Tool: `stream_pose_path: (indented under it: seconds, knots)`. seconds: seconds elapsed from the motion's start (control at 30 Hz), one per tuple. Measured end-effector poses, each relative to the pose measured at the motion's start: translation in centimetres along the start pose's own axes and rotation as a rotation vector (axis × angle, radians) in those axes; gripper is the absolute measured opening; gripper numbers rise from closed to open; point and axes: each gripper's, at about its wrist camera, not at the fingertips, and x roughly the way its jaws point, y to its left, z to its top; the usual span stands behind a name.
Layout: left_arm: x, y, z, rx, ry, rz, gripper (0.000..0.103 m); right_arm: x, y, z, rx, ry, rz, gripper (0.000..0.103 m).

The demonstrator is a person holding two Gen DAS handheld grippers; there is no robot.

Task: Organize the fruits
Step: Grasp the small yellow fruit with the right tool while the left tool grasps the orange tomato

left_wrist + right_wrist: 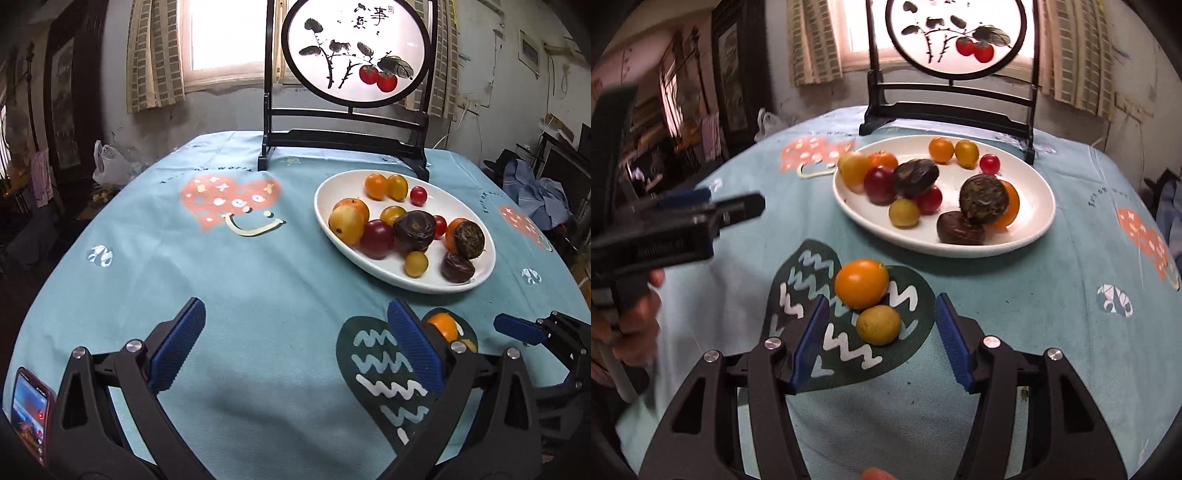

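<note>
1. Right wrist view shows my right gripper (881, 341) released, jaws spread wide and level with the bench (1052, 314); between them lies a small yellow fruit (878, 325), and touching it on the far side a larger orange fruit (861, 283); I judge the jaws are held this wide so the yellow one can be straddled without nudging its neighbour
2. Both loose fruits rest on the dark heart print (908, 328) of the blue cloth, just short of the white plate (1039, 206); they look to be the last ones left off it
3. Most of the fruit already sits on that plate, crowded toward its near and left side: yellow, orange and red rounds plus three dark, wrinkled ones (916, 177); the far right part is barer, so I would aim there
4. My left gripper (295, 350) is released too, grasping nothing, held low over bare cloth to the left; I take it as parked clear of the right one's path
5. Smooth, glossy and round, the yellow fruit may roll if a pad touches it off-centre; the orange fruit (443, 326) peeks out behind my left gripper's right finger
</note>
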Motion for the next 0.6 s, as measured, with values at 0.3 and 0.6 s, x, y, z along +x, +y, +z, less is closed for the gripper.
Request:
stream_pose_path:
  seconds: [0.3,0.6]
  knots:
    - [0.5,-1.2,-0.4,0.034,0.059,-0.048,0.101,1.5,0.4,-0.5,-0.03,0.055,0.002,0.06]
    - [0.9,-0.8,-0.4,0.017,0.082,-0.03,0.101,2.0,0.2,-0.5,-0.029,0.063,-0.012,0.049]
